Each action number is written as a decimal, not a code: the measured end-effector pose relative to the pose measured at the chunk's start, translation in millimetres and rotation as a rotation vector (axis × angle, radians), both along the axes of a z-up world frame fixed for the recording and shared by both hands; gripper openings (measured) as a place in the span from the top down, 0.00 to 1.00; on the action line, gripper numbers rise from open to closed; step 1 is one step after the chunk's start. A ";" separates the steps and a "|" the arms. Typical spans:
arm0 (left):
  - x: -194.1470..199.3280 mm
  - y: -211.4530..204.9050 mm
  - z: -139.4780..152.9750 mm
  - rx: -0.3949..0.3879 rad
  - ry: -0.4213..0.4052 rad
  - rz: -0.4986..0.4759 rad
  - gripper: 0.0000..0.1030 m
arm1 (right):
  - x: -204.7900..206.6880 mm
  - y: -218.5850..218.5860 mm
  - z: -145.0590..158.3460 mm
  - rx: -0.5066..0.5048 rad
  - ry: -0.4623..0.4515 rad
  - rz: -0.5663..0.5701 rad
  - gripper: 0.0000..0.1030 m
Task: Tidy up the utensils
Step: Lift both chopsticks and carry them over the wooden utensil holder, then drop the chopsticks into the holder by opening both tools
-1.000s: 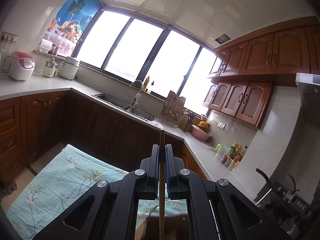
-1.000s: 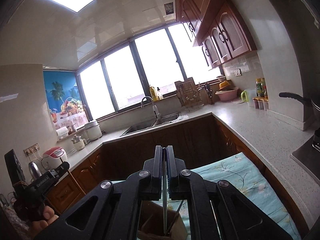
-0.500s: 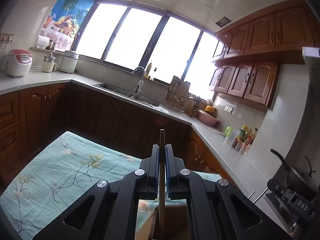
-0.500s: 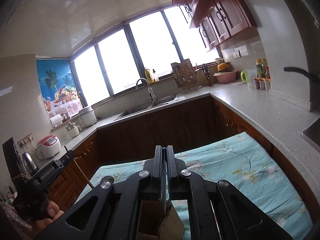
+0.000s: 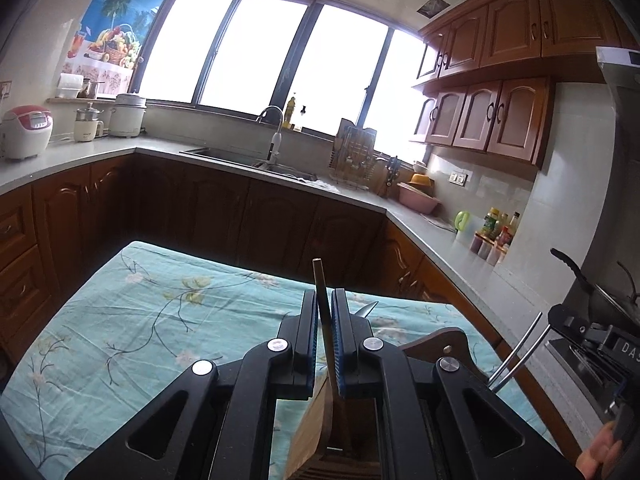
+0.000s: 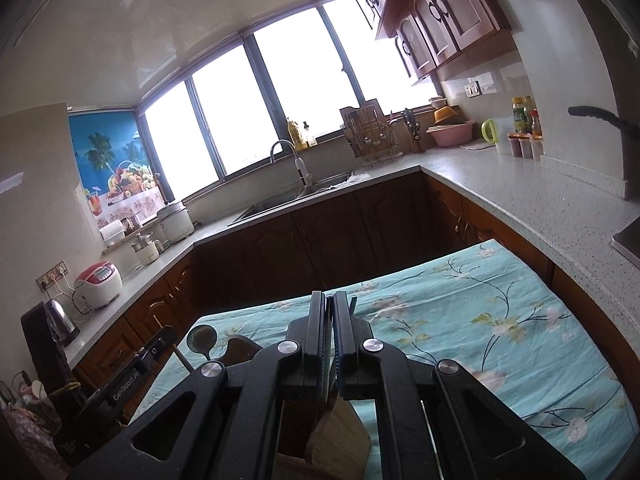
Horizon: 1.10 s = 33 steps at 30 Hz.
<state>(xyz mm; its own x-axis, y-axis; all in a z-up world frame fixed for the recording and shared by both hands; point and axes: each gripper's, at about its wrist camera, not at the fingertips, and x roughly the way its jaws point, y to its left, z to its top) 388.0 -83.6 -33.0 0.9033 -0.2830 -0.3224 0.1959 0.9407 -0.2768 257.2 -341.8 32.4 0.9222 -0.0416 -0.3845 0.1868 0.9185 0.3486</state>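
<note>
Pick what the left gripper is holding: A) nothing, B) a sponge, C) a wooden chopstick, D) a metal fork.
C: the left gripper is shut on a thin wooden chopstick that sticks up between its blue pads, above a wooden holder.

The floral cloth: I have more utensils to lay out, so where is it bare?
Bare: the floral cloth between the left gripper and the cabinets. Crowded: the near edge, around the wooden holder, a spoon and both grippers.
</note>
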 end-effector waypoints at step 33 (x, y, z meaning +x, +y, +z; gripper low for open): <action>-48.2 27.0 23.2 0.029 0.068 -0.011 0.18 | -34.3 -3.8 5.2 0.082 -0.042 0.018 0.05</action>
<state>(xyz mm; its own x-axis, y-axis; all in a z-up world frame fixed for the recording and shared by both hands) 339.8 -56.6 -9.8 0.8759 -0.2830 -0.3908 0.1885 0.9462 -0.2629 222.9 -345.6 37.6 0.9380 0.0046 -0.3465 0.1544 0.8896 0.4298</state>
